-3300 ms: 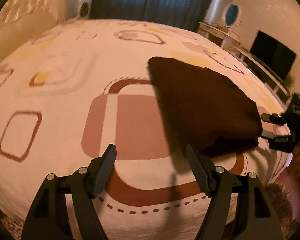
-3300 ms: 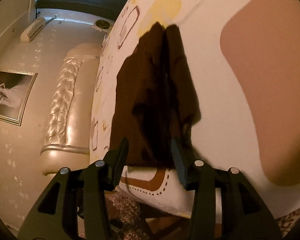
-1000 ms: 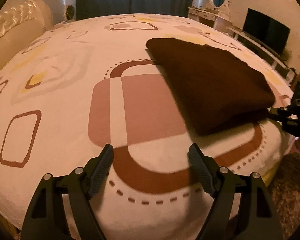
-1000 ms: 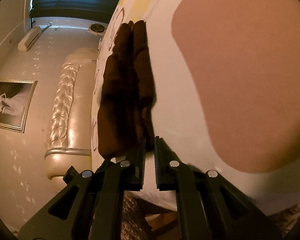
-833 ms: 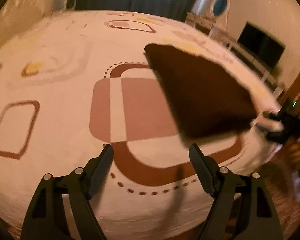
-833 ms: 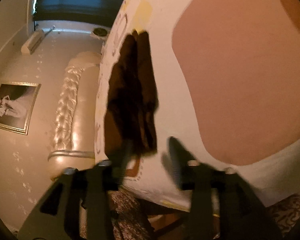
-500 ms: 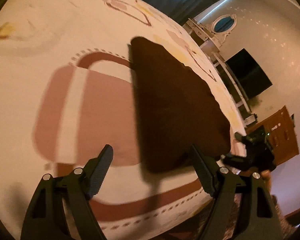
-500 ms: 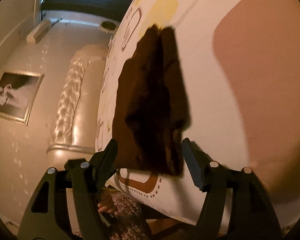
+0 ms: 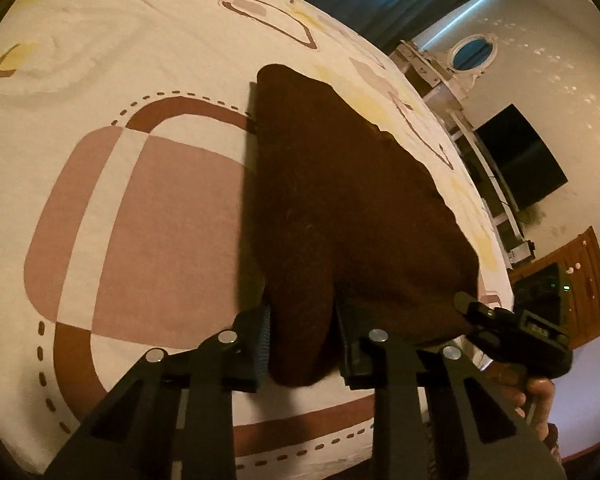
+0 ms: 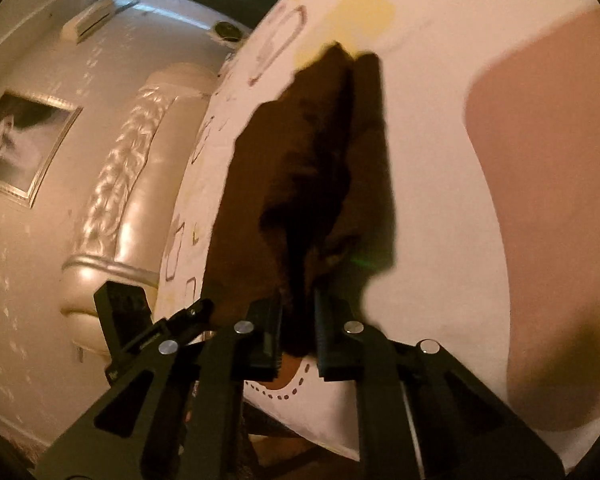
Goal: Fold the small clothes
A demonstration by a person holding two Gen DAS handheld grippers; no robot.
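Both tongs just closed, left tongs [image 9: 302, 340] and right tongs [image 10: 298, 334] each clamped on a near corner of the brown cloth [image 9: 340, 200]; already part-folded on the bed [image 9: 100, 60], next fold pending

left gripper [image 9: 302, 344] just closed, right gripper [image 10: 298, 332] just closed

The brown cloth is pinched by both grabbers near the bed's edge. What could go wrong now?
1. The left gripper holds only a small corner of the brown cloth, so it may slip out when lifted.
2. The right gripper pinches a bunched edge, so the layers could come apart and spoil the fold.
3. Both grips are close to the edge of the bed, so a dropped corner might slide off.
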